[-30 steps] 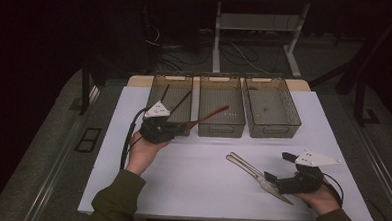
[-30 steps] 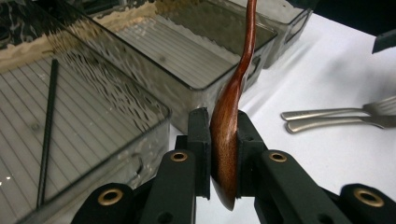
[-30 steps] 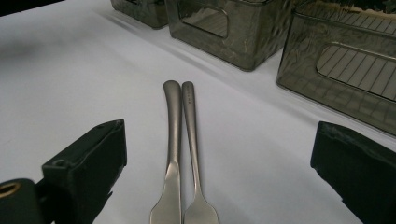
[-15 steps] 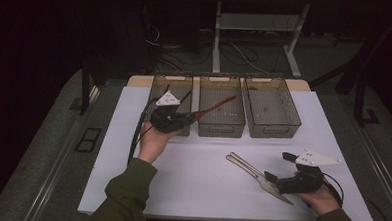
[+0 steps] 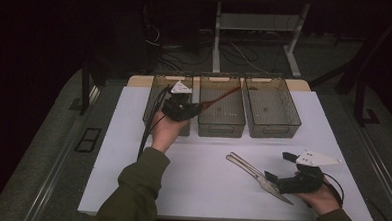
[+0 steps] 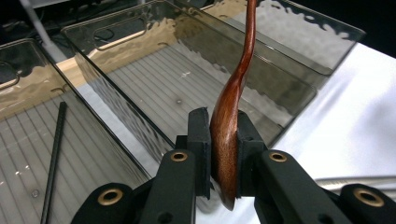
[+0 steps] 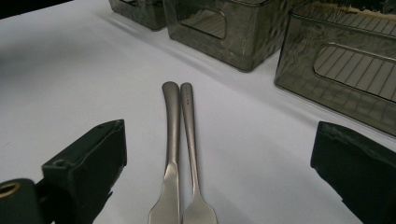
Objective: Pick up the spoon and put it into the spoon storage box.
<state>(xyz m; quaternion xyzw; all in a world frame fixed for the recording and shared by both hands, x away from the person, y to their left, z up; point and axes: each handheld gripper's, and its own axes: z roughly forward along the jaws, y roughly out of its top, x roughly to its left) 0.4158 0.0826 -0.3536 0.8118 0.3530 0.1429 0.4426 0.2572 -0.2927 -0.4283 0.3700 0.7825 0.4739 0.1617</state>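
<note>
While pinched at its broad end between the left tongs (image 6: 223, 119), hanging tilted over the middle bin (image 5: 221, 126), slim handle aimed away and upward: the wooden spoon (image 6: 229, 135), clear of the bin floor and not yet put down. Looks like sorting cutlery into bins, with the carry stage just about done. Next up, by the look of it: lowering until flat along the ribbed floor, keeping the long handle inside the rim, then spreading the tongs and lifting straight out.

Off to the side, in the left bin (image 5: 151, 103), a thin black stick (image 6: 53, 158), possibly a chopstick, hard to call. Beyond the middle one, the right bin (image 5: 273, 128), seemingly bare, though dim and wavy-walled.

Nearer the person, on the white desk (image 5: 131, 163), the right tongs (image 7: 219, 127) spread wide, flanking a pair of metal utensils (image 7: 180, 140) lying side by side, touching neither. Probably the following pick.

Hard to make out: the working ends of that metal pair, cut off at the bottom of the right gripper view. Spoon tip also cropped at the top of the left gripper view.
</note>
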